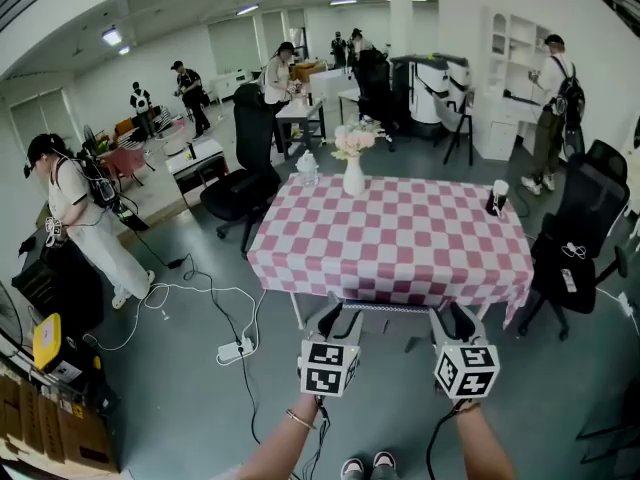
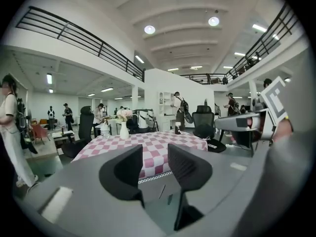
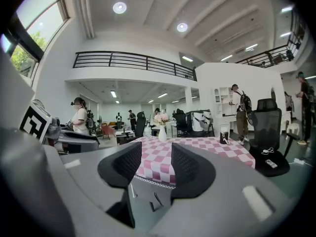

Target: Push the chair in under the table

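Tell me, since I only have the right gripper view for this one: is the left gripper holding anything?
Observer: No. The left gripper view shows the left gripper with its jaws apart and nothing between them; only the checked table shows beyond.
Reviewer: Anything on the ground I should note?
Observer: Yes. In the head view a white power strip lies on the floor left of that table, with a white cable looping away from it.
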The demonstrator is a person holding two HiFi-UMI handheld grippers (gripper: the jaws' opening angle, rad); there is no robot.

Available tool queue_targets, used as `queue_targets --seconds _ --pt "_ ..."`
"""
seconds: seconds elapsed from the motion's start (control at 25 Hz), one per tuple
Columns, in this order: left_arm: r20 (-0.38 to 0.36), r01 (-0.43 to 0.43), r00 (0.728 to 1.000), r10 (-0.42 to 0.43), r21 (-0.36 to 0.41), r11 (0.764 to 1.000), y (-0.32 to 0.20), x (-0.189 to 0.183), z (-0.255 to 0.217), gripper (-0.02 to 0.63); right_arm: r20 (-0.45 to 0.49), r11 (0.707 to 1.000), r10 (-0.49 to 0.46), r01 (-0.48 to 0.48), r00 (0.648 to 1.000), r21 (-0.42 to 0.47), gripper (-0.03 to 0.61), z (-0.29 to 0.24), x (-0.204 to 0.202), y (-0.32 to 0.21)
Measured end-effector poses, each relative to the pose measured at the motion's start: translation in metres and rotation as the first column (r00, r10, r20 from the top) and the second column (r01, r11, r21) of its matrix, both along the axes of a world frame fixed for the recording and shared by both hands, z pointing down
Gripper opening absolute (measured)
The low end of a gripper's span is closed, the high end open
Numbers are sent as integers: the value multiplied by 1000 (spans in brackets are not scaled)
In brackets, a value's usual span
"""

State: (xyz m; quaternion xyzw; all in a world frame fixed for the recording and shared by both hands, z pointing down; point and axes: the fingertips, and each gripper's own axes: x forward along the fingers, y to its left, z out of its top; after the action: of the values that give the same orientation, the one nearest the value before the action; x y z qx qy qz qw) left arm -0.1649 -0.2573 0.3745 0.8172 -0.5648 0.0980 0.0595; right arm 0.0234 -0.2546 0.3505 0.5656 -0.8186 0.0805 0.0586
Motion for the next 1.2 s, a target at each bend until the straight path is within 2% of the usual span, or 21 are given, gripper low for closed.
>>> queue_targets --seconds 0.08,0.28,0.44,0.68,1.2 --pt "-31 39 999 -39 24 999 7 -5 -12 124 13 1000 24 -24 1000 13 196 -7 6 9" --pt "-56 92 995 -87 91 992 23 -8 -39 70 35 996 65 -67 997 62 181 -26 18 27" --pt "-70 129 990 -121 128 983 35 -13 -52 2 55 988 112 -117 992 100 116 -37 29 41" --pt "-105 142 986 -128 138 980 44 -9 -59 1 62 975 174 -181 983 129 31 -44 50 59" --pt "-103 184 979 -175 88 979 44 1 -38 0 29 966 243 -245 970 88 9 -30 89 66"
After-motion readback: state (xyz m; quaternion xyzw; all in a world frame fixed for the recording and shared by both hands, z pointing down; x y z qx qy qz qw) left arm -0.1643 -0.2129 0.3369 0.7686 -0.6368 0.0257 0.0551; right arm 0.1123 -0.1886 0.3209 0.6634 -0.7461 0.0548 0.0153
